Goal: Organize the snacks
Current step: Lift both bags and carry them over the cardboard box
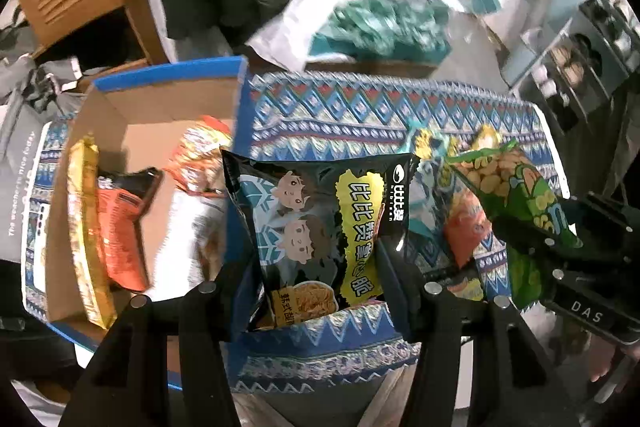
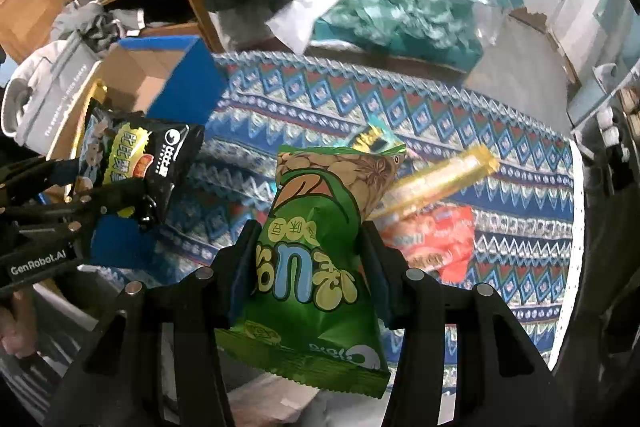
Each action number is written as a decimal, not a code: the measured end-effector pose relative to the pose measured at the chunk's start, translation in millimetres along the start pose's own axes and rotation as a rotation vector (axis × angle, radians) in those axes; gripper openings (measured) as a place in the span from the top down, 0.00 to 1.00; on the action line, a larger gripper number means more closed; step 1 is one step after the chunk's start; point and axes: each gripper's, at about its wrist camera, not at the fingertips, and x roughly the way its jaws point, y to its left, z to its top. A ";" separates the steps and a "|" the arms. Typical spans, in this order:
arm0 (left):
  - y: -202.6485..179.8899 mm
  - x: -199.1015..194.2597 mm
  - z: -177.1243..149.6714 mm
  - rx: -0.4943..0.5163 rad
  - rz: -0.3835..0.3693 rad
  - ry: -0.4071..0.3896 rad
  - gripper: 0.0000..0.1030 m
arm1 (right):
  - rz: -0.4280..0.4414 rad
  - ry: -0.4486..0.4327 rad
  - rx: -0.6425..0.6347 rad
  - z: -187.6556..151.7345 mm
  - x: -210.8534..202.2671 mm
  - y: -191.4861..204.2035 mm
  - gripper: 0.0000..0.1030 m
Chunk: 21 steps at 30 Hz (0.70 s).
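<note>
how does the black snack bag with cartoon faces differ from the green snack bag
The black snack bag with cartoon faces sits in the left gripper; the green snack bag sits in the right gripper. The black one has a yellow text panel; the green one shows nuts. Both are sealed, upright and clamped.

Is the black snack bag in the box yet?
Not yet. The left gripper holds the black bag in the air beside the box, whose blue wall stands to its left.

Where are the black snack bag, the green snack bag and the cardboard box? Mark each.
black snack bag [image 1: 320,223]: left wrist view, middle of its printed front.
green snack bag [image 2: 308,267]: right wrist view, its lettered front.
cardboard box [image 1: 160,115]: left wrist view, bare inner back wall.
</note>
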 end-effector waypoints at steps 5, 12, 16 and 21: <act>25.1 -12.0 4.4 -0.039 0.003 -0.026 0.45 | 0.013 -0.013 -0.029 17.3 -1.9 23.0 0.52; 60.9 -26.8 4.0 -0.095 0.010 -0.063 0.45 | 0.029 -0.027 -0.085 41.2 0.5 64.2 0.52; 86.2 -30.5 1.4 -0.130 0.023 -0.074 0.45 | 0.049 -0.019 -0.108 52.5 6.8 87.1 0.52; 114.4 -29.7 -5.3 -0.170 0.031 -0.067 0.45 | 0.074 -0.016 -0.142 66.0 12.4 116.5 0.52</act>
